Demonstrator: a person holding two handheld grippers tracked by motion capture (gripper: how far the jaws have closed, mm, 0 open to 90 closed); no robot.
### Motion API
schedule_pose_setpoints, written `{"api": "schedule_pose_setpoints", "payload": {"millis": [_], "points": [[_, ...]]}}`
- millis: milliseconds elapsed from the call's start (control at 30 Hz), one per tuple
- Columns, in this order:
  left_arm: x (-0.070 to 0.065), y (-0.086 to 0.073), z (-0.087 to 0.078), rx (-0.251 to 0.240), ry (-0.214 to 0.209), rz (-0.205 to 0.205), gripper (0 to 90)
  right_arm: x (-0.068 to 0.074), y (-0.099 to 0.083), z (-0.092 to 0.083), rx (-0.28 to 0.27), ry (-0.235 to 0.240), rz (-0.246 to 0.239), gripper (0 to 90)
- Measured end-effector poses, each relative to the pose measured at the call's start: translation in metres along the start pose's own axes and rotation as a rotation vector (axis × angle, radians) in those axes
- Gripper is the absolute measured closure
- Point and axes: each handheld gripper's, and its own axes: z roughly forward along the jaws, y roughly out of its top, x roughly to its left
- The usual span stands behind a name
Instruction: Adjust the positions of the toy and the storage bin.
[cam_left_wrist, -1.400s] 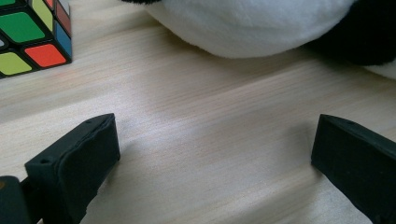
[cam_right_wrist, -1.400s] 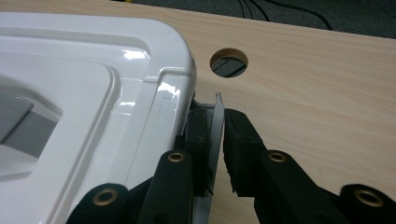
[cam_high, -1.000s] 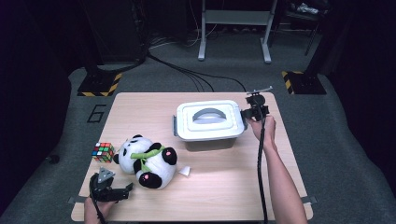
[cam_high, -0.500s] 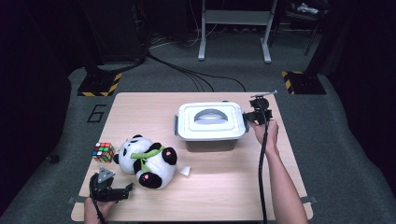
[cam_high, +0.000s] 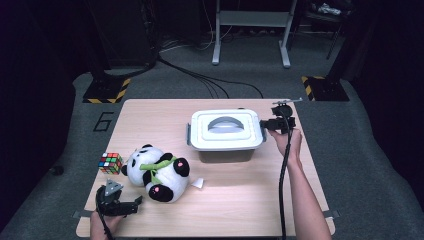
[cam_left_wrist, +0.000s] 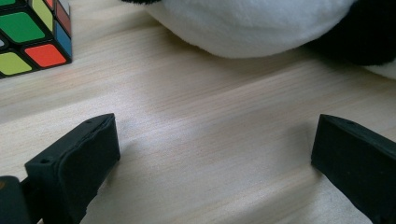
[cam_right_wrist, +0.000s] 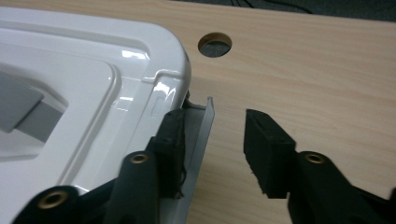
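Right gripper (cam_right_wrist: 212, 149) at right-end clip (cam_right_wrist: 198, 140) of white box (cam_high: 225, 131), mid-table; jaws just opened, clip between, not clamped. Left gripper (cam_left_wrist: 210, 163) held apart, idle. Risk: clip re-latches or box is dragged.

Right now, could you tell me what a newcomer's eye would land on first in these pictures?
Probably the white lidded box at the middle of the wooden table, with the right gripper at its right-hand latch, jaws just opening, the latch between them. Next, the plush panda lying at the front left, beside a colourful puzzle cube, with the left gripper open nearby.
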Motion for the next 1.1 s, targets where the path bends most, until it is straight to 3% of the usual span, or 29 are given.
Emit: {"api": "schedule_pose_setpoints", "payload": {"millis": [33,67,100,133,167,200,267,367,433,500,600,767,867,900,1000,1100], "points": [[0.0,0.0,0.0,0.001,0.0,0.0,0.7,0.002,0.001,-0.007,-0.022,0.005,-0.021,40.6],[0.0,0.0,0.0,0.0,0.0,0.0,0.7,0.002,0.002,-0.01,-0.035,0.022,-0.06,36.3],[0.0,0.0,0.0,0.0,0.0,0.0,0.7,0.002,0.002,-0.01,-0.035,0.022,-0.06,36.3],[0.0,0.0,0.0,0.0,0.0,0.0,0.7,0.007,0.003,-0.015,-0.037,0.043,-0.092,26.4],[0.0,0.0,0.0,0.0,0.0,0.0,0.7,0.009,0.004,-0.016,-0.036,0.064,-0.115,23.0],[0.0,0.0,0.0,0.0,0.0,0.0,0.7,0.009,0.004,-0.016,-0.036,0.064,-0.115,23.0],[0.0,0.0,0.0,0.001,0.001,0.0,0.7,0.021,0.005,-0.016,-0.03,0.103,-0.176,14.8],[0.0,0.0,0.0,0.0,0.0,0.0,0.7,0.033,0.007,-0.014,-0.023,0.14,-0.223,11.1],[0.0,0.0,0.0,0.0,0.0,0.0,0.7,0.038,0.008,-0.013,-0.014,0.147,-0.223,9.2],[0.0,0.0,0.0,0.001,-0.001,-0.002,0.7,0.049,0.011,-0.006,0.002,0.173,-0.257,6.6],[0.0,0.0,0.0,0.0,0.0,0.0,0.7,0.062,0.013,0.0,0.013,0.193,-0.313,8.5],[-0.001,0.0,0.0,-0.003,0.001,-0.006,0.7,0.077,0.016,0.014,0.037,0.216,-0.396,23.1],[-0.001,0.0,0.0,-0.003,0.001,-0.005,0.7,0.078,0.018,0.018,0.025,0.232,-0.404,29.4],[-0.001,0.0,0.0,-0.003,0.001,-0.006,0.7,0.077,0.019,0.02,0.012,0.246,-0.386,36.7],[-0.001,0.0,0.0,-0.003,0.001,-0.005,0.7,0.073,0.022,0.021,0.01,0.277,-0.373,45.6],[-0.001,0.0,0.0,-0.003,0.001,-0.006,0.7,0.069,0.024,0.021,0.01,0.308,-0.379,48.5]]}}
